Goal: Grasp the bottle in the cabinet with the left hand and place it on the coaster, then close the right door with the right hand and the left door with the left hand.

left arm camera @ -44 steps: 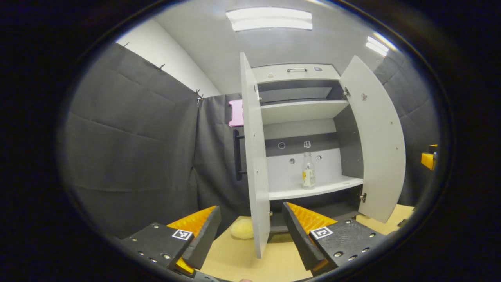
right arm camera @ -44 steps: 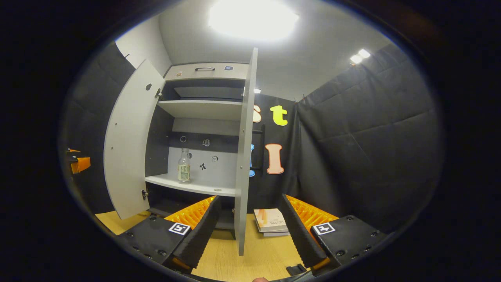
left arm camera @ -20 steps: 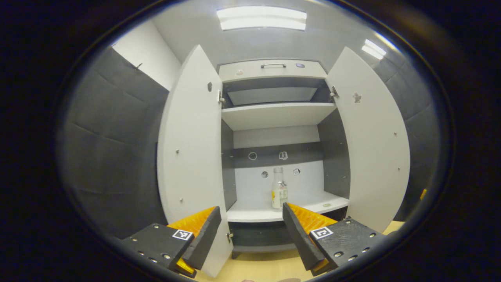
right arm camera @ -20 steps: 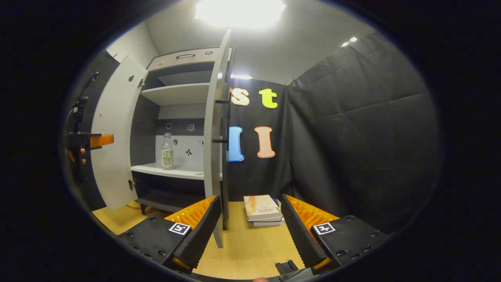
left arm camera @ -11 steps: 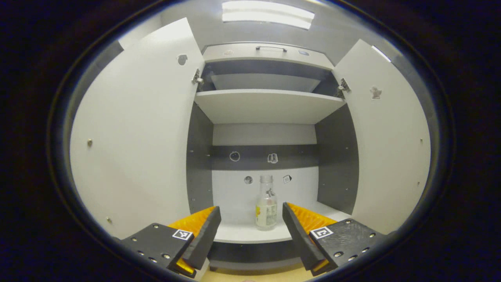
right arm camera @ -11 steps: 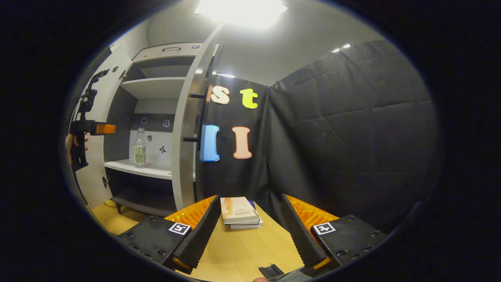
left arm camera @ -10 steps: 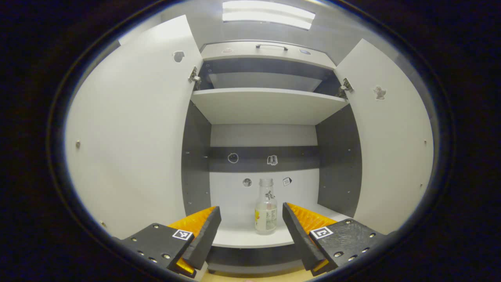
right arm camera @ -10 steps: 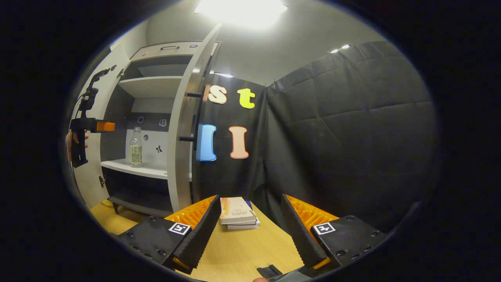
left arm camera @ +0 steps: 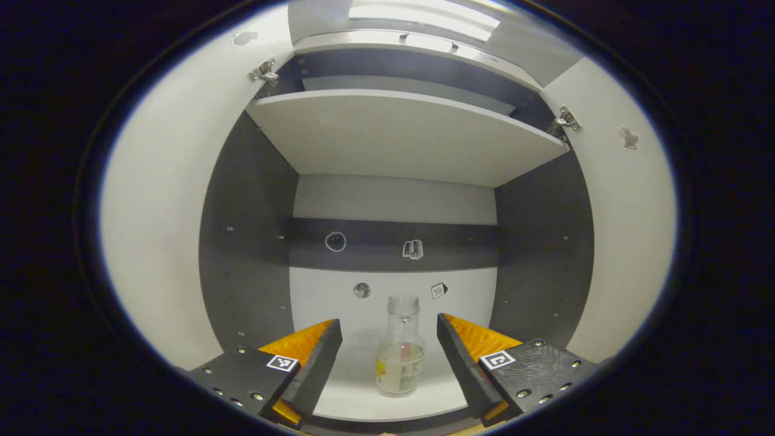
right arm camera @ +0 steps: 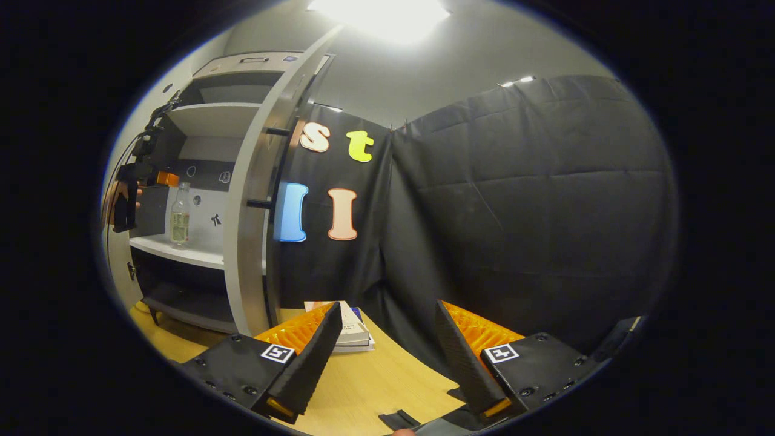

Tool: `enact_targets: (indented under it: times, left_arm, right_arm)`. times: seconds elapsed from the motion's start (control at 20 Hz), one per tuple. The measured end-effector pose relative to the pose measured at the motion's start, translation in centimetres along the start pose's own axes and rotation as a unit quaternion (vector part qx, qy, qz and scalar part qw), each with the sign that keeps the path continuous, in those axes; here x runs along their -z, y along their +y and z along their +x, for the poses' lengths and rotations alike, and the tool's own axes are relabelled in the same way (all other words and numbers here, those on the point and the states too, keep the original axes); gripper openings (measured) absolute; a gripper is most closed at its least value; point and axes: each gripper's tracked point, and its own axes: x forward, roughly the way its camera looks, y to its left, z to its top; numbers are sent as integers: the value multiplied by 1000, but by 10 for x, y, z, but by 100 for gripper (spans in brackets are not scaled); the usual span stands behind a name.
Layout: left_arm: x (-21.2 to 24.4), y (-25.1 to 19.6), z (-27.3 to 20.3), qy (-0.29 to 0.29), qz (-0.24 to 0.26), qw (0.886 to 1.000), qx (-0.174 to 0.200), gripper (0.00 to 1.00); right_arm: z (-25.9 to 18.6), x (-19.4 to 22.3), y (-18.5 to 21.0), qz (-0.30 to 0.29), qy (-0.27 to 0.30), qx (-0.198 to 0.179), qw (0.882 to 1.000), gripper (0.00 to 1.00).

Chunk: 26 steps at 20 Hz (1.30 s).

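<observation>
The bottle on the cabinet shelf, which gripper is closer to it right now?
Left. The left gripper is open right in front of the bottle; the right gripper is outside the cabinet, over the table.

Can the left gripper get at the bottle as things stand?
Probably yes. The left gripper is open and lined up with the bottle, which stands upright on the lower shelf between its fingers' line. Both doors stand open, and nothing lies between them.
</observation>
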Motion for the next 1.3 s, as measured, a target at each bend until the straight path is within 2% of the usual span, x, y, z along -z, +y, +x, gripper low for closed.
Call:
enact_targets:
  times: [0.05, 0.1, 0.45, 0.6, 0.7, 0.8, 0.85, 0.9, 1.3]
  left_arm:
    - [3, -1, 10, 4, 2, 1000, 5, 93]
    - [6, -4, 19, 8, 6, 1000, 8, 95]
    - [30, -15, 65, 38, 35, 999, 15, 93]
    - [33, -13, 71, 41, 45, 998, -1, 59]
    - [33, -14, 69, 46, 40, 998, -2, 43]
    - [32, -14, 65, 50, 33, 998, 2, 43]
    - [32, -15, 62, 51, 30, 998, 5, 39]
    - [28, -14, 57, 47, 26, 999, 5, 39]
    - [-8, -4, -27, 14, 19, 1000, -12, 39]
  right_arm:
    - [0, 2, -1, -3, 3, 5, 1000, 95]
    - [0, 4, -2, -5, 6, 9, 1000, 98]
    - [4, 13, -6, -7, 22, 25, 999, 98]
    - [4, 16, -4, -4, 27, 18, 999, 98]
    - [3, 17, -6, -3, 28, 13, 1000, 96]
    - [2, 17, -5, -1, 27, 5, 1000, 96]
    - [1, 16, -5, -1, 25, 1, 1000, 98]
    - [1, 14, -5, -1, 24, -4, 1000, 96]
    - [-16, 11, -7, 6, 14, -55, 998, 98]
